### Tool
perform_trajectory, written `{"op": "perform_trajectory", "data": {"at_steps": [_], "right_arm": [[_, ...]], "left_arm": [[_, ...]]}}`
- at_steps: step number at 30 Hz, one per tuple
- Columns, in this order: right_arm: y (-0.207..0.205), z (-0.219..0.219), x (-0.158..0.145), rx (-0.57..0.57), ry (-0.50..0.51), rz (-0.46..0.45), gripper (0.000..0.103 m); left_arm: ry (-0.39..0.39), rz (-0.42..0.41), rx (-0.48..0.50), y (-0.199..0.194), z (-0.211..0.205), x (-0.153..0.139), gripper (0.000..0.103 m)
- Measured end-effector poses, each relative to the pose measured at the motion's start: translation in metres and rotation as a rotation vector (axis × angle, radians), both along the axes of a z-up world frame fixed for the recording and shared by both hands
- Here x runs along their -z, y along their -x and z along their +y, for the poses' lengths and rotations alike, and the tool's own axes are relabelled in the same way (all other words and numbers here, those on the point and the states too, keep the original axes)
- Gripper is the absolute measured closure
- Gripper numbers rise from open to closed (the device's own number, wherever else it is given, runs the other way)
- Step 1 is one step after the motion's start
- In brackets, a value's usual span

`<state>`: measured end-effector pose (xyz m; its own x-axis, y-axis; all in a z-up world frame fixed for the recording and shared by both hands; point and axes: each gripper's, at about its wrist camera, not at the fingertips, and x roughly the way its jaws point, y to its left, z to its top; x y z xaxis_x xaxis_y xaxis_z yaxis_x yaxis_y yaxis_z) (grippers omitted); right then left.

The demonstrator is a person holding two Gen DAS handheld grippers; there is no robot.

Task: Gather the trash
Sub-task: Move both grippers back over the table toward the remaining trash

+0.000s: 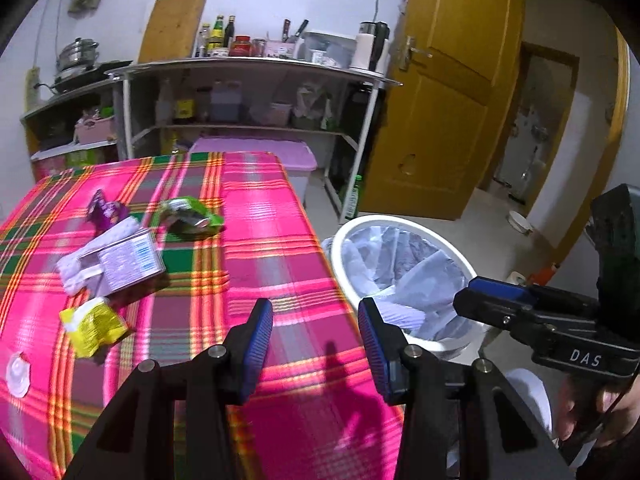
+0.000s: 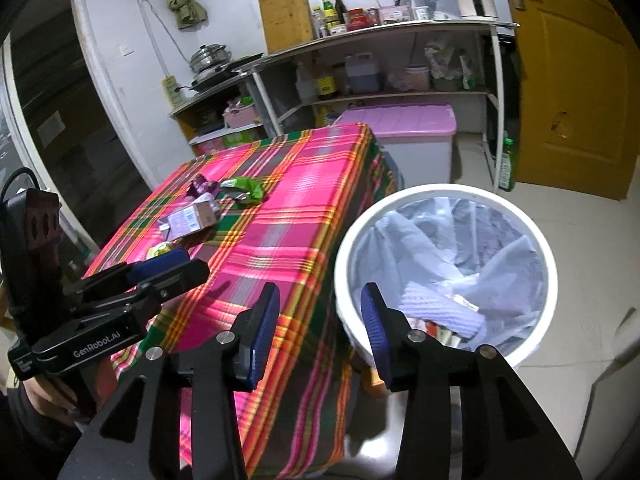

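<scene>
Trash lies on the pink plaid tablecloth [image 1: 260,240]: a purple wrapper [image 1: 106,210], a green wrapper [image 1: 192,218], a pale purple box [image 1: 124,264] on a white cloth, a yellow packet [image 1: 94,326] and a small white lid [image 1: 18,372]. My left gripper [image 1: 316,344] is open and empty above the table's near right edge. My right gripper [image 2: 320,330] is open and empty, beside the rim of the white trash bin [image 2: 444,276], which holds a lavender item [image 2: 440,312] and other scraps. The same trash shows on the table in the right wrist view [image 2: 208,208].
The bin [image 1: 400,272], lined with a clear bag, stands on the floor right of the table. A lidded pink storage box [image 2: 404,136] sits behind the table. Metal shelves [image 1: 248,96] with bottles stand at the wall. A yellow door [image 1: 444,96] is open at the right.
</scene>
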<state>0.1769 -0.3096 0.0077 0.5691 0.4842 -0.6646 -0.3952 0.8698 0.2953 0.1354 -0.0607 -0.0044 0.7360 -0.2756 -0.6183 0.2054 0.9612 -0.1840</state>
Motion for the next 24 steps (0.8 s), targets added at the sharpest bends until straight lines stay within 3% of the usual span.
{"op": "perform_trajectory", "data": {"at_steps": [12,24], "right_arm": [[0.001,0.044,-0.002,-0.099,0.014,-0.004,0.058],[-0.006,0.087,-0.004,-0.18,0.024,-0.001,0.055]], "left_arm": [[-0.017,-0.023,-0.108,0.02,0.043,0.001,0.059],[-0.026,-0.021,-0.275,0.039,0.108,0.005,0.059]]}}
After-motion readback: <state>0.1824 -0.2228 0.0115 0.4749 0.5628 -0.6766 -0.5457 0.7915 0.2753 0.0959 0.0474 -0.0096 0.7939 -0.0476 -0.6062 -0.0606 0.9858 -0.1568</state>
